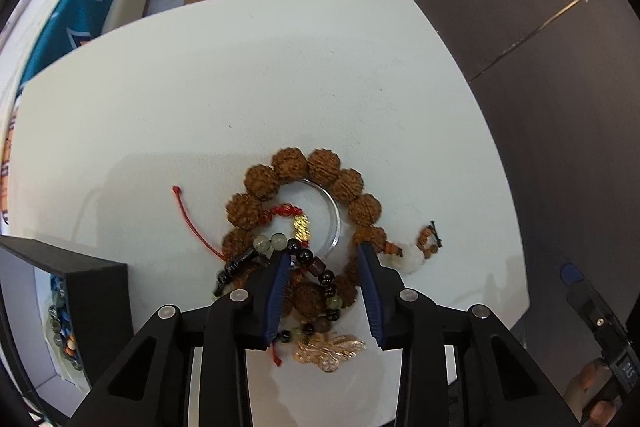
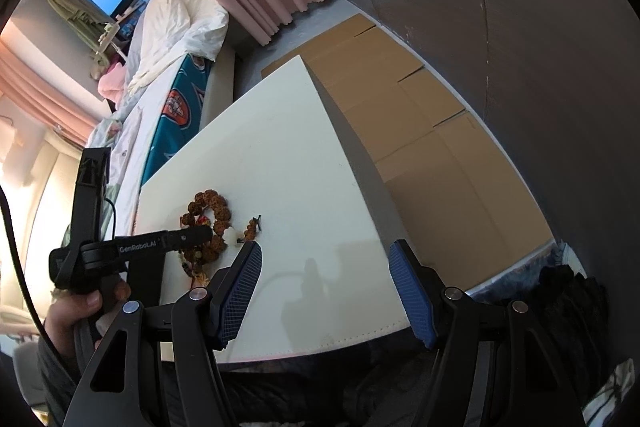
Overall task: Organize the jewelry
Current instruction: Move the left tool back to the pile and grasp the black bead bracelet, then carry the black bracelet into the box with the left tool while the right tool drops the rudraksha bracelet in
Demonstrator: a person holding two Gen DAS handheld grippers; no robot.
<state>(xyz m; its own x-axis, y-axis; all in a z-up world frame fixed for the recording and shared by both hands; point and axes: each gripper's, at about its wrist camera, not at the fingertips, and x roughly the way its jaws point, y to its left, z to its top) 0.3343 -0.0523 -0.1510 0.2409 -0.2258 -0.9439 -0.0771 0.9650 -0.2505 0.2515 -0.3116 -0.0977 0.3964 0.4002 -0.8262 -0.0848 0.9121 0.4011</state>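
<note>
A heap of jewelry lies on the white table (image 1: 280, 87). The big brown bead bracelet (image 1: 320, 167) loops around a clear ring (image 1: 334, 215), right between and ahead of the left claw's (image 1: 324, 259) fingers. That claw is open wide and holds nothing. A gold charm (image 1: 330, 349) sits near its base. A black box (image 1: 80, 287) stands to its left. The right claw (image 2: 325, 255) is open too, empty, with the heap off to its left.

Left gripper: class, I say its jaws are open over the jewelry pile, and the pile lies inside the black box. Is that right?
One detail is wrong. The left wrist view shows the left gripper open over the jewelry pile, but the pile lies on the white table, not in the black box, which stands apart at the left.
</note>
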